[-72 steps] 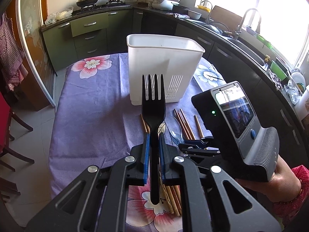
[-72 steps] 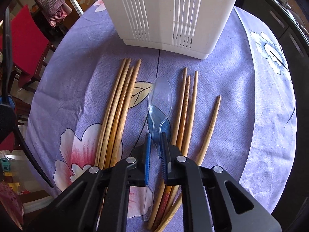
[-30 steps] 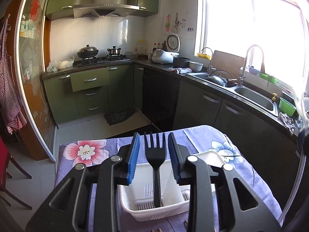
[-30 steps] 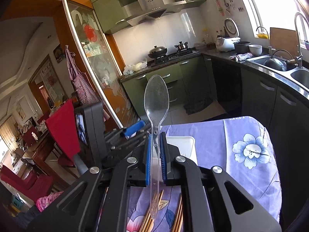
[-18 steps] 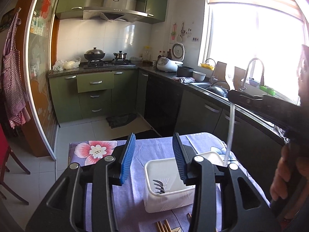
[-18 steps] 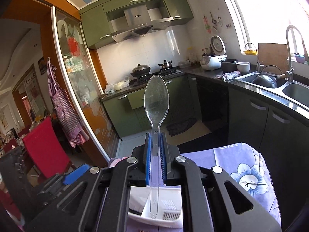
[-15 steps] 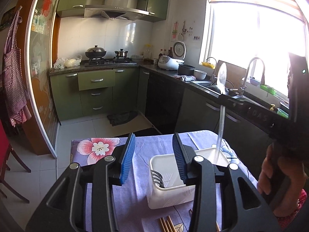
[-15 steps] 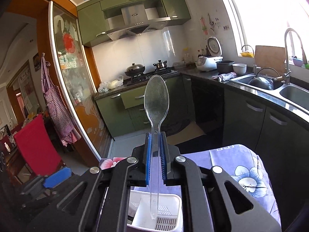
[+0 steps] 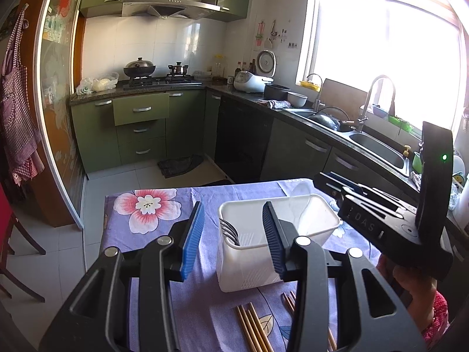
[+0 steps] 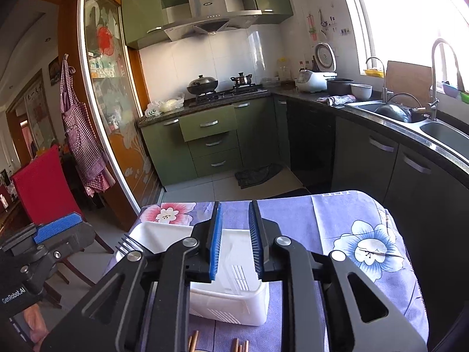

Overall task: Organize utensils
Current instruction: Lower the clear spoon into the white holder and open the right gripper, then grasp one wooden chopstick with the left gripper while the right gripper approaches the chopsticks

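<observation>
A white plastic utensil holder (image 9: 249, 267) stands on the purple flowered tablecloth (image 9: 152, 223). A black fork (image 9: 230, 231) stands in it, tines up, at its left wall. A clear plastic spoon (image 9: 302, 202) leans inside at the right. My left gripper (image 9: 231, 237) is open and empty above the table, just in front of the holder. My right gripper (image 10: 236, 237) is open and empty above the holder (image 10: 234, 302); the fork's tines (image 10: 129, 246) show at its left. Wooden chopsticks (image 9: 253, 327) lie on the cloth in front of the holder.
The right gripper's body (image 9: 410, 214) and the hand holding it fill the right of the left wrist view. The left gripper (image 10: 55, 234) shows at the left of the right wrist view. A red chair (image 10: 44, 184) stands left of the table. Kitchen counters (image 10: 410, 123) lie behind.
The left gripper opened and let the fork drop into the holder. The right gripper carried the clear spoon over the holder, opened, and the spoon now rests inside.
</observation>
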